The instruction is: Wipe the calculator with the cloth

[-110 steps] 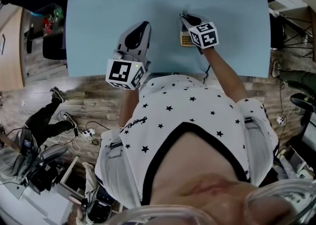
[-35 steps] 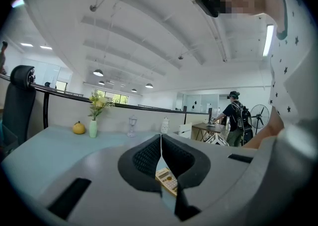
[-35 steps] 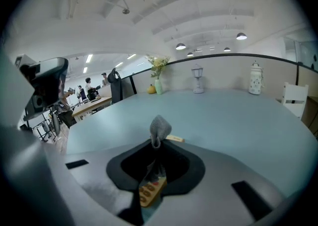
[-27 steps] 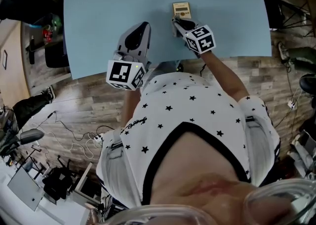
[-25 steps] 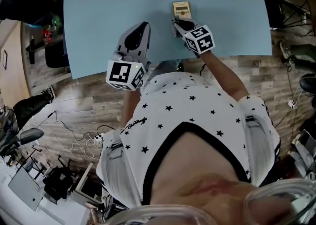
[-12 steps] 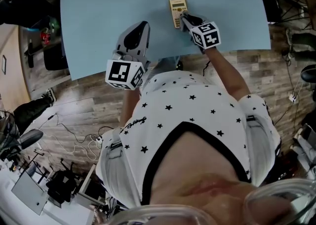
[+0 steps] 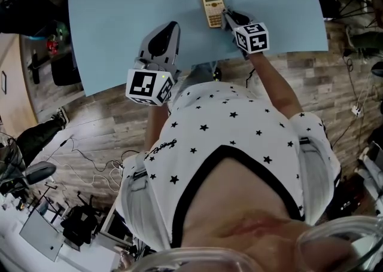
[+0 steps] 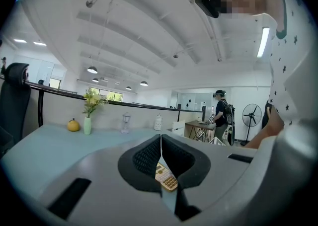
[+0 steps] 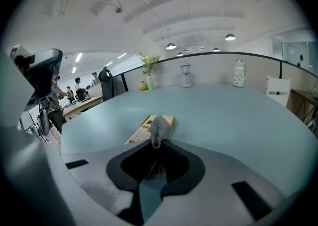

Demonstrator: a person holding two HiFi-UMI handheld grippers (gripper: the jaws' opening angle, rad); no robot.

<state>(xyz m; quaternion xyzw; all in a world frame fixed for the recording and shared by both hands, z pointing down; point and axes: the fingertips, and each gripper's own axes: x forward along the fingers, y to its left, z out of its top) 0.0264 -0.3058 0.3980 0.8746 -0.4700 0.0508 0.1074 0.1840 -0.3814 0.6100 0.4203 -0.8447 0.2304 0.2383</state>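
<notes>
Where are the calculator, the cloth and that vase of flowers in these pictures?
calculator [image 7: 212, 9]: head view, the middle of its face.
cloth [image 9: 160, 127]: right gripper view, the bunched grey tip lying over the calculator.
vase [image 8: 87, 125]: left gripper view, its pale green body below the flowers.

calculator [image 7: 212, 8] uncovered — right gripper [image 7: 228, 18] shifted, now alongside

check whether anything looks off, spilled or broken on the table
Nothing stands out. The calculator lies flat and whole on the table, nothing spilled. The right gripper pinches the cloth close by it; the left gripper is shut and empty.
</notes>
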